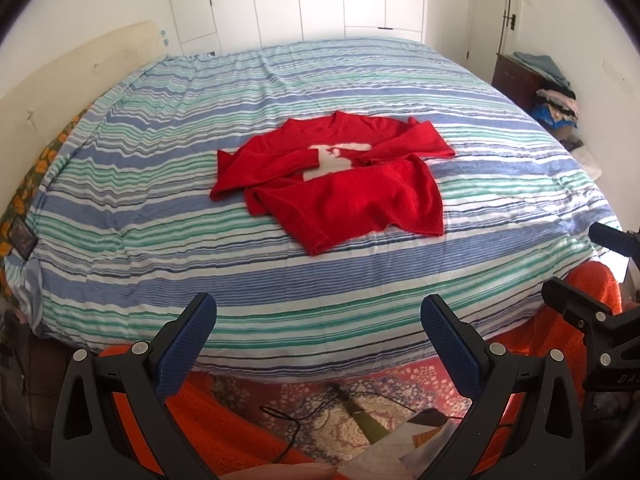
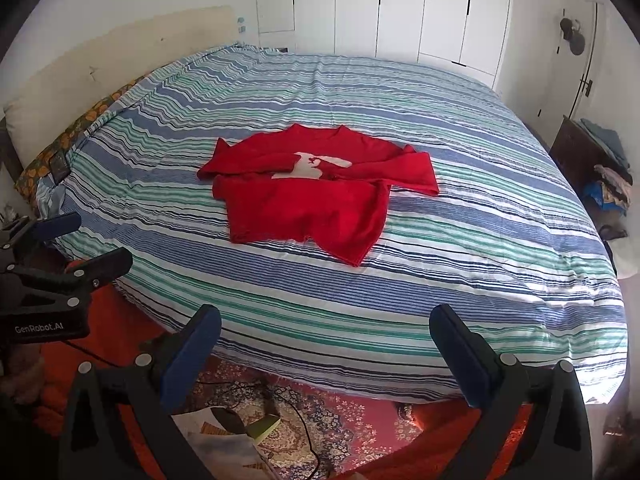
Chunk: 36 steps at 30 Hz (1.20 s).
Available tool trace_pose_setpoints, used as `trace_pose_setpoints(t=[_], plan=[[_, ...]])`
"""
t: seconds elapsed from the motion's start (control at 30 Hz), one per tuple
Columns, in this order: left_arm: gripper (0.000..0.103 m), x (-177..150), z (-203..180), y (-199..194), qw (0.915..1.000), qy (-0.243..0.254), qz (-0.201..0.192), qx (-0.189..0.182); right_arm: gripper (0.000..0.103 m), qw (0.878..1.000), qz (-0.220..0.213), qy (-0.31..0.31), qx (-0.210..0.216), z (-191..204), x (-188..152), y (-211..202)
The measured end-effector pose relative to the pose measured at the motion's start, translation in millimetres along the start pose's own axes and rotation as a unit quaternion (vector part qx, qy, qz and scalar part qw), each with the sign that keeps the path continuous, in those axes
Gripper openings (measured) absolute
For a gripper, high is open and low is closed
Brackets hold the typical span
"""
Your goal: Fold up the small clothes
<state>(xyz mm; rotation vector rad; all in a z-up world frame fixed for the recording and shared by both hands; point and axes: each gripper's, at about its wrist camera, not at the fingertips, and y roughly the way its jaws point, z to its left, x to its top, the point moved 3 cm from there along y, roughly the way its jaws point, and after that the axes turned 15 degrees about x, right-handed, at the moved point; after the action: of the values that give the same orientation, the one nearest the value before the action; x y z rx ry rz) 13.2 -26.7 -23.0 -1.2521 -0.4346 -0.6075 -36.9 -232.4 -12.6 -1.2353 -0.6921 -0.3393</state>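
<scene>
The left gripper [image 1: 318, 322] is held off the near edge of the bed [image 1: 280, 280], its two blue-padded fingers [image 1: 188, 344] spread wide apart with nothing between them. The right gripper [image 2: 324, 344] is in the same condition: fingers apart, empty, positioned over the floor just short of the mattress edge. Each gripper appears at the margin of the other's view, the right one at the right edge of the left wrist view and the left one at the left edge of the right wrist view. The task item, a red sweater [image 1: 336, 184] with a white figure on the chest, lies on the striped blue, green and white bed cover [image 2: 460, 240], roughly at the centre of the bed and well apart from both grippers. Both sleeves are laid across the chest, partly covering the white figure; the hem points toward the grippers and is uneven, with one corner reaching nearer than the other. A dark wooden cabinet [image 1: 516, 76] stands against the right wall and carries a stack of folded fabrics [image 1: 556, 100] on and beside it; the individual items in the stack cannot be told apart at this size. White wardrobe doors [image 2: 400, 8] close off the far wall. A patterned rug [image 2: 320, 412] with a black cable [image 2: 300, 412] lies on the floor below the grippers.
</scene>
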Motion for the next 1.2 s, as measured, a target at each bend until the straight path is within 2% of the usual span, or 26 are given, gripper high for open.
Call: trace_pose_setpoints(t=[0.23,0.6,0.87,0.97,1.07,1.2], plan=[[0.102,-2,-3,-2,1.0000,0.006,0.002,-0.003,0.103,1.000,0.003,0.022,0.005,-9,-3,0],[0.102,-2,-2,0,1.0000,0.000,0.005,-0.003,0.103,1.000,0.006,0.017,0.004,-7,-4,4],[0.102,-4,-2,1,0.9997,0.006,0.013,0.020,0.103,1.000,0.004,0.020,0.008,-13,-8,8],[0.102,-4,1,-5,0.9998,-0.001,-0.004,0.021,0.103,0.999,0.020,0.029,0.015,-16,-7,18],[0.102,-4,5,2,0.9996,-0.005,0.011,0.023,0.103,0.999,0.022,0.013,0.020,-8,-4,21],[0.102,-3,5,5,0.9996,-0.006,0.014,0.022,0.103,1.000,0.019,0.007,0.017,-4,-7,20]])
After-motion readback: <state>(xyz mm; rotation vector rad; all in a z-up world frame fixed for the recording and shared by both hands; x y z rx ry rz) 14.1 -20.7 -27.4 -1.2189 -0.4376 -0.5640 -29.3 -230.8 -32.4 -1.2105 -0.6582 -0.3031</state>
